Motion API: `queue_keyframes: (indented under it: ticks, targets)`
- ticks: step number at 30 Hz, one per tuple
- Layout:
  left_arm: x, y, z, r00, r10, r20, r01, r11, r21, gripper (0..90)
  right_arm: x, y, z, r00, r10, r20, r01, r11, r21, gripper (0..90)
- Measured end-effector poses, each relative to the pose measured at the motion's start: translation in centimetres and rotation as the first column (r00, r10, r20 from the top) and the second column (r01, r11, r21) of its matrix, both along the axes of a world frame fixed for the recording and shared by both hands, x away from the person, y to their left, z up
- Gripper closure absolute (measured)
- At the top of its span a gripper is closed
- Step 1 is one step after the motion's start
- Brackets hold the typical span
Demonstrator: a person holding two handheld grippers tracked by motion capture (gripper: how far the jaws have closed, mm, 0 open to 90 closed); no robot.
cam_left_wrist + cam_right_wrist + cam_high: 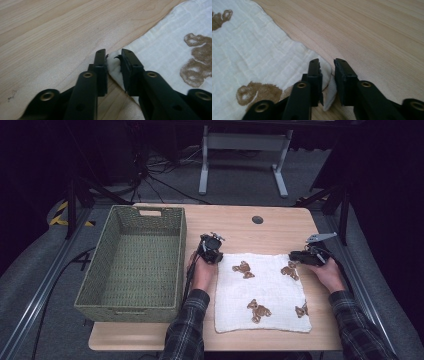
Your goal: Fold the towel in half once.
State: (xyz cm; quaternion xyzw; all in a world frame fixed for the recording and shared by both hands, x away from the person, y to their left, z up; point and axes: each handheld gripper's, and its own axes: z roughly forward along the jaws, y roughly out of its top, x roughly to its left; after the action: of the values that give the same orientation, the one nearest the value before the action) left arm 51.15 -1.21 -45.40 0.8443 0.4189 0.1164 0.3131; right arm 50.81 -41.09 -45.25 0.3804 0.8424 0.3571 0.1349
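Plaid-sleeved forearms are coming in over the near edge of the counter (280, 217), each hand working a tool at one far corner of the white bear-print cloth (262, 290), which is lying flat on the right half of the counter beside the woven basket (135, 262) at the left edge. Nearly closed, the left tool (113, 58) is pinching the cloth's far left corner, with the fabric bunching between its jaws. At the far right corner the right tool (326, 65) is standing narrowly parted, the cloth's tip running under its left jaw; I cannot tell whether it is truly gripping yet. Doing this step well probably means seating that right corner fully between the pads before lifting, then raising both corners evenly so neither is slipping free.
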Motion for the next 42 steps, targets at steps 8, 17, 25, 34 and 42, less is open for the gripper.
queue_keyframes:
  ticks: [8,17,25,34,42]
  targets:
    - [0.0,-0.1,0.5,0.9999,0.010,-0.004,-0.010,0.9982,-0.059,86.2,0.0,-0.4,0.5,0.9993,-0.028,0.023,0.029,0.999,-0.036,87.6]
    - [0.0,-0.7,4.2,0.9943,0.019,0.105,-0.010,0.9967,-0.080,86.3,0.0,-1.3,4.2,0.9906,-0.055,0.126,0.060,0.998,-0.037,87.7]
    - [-2.7,0.1,5.2,0.9925,-0.010,0.122,0.016,0.9987,-0.049,86.3,-3.1,-1.0,5.2,0.9873,-0.010,0.158,0.012,1.000,-0.006,87.5]
    - [-5.8,1.0,4.6,0.9935,-0.030,0.110,0.036,0.9979,-0.054,86.3,-6.5,-0.6,4.7,0.9899,0.024,0.140,-0.022,1.000,-0.011,87.4]
    - [-8.4,1.3,4.4,0.9937,-0.052,0.100,0.055,0.9978,-0.035,86.3,-9.4,-1.0,4.2,0.9932,0.059,0.101,-0.060,0.998,0.008,87.3]
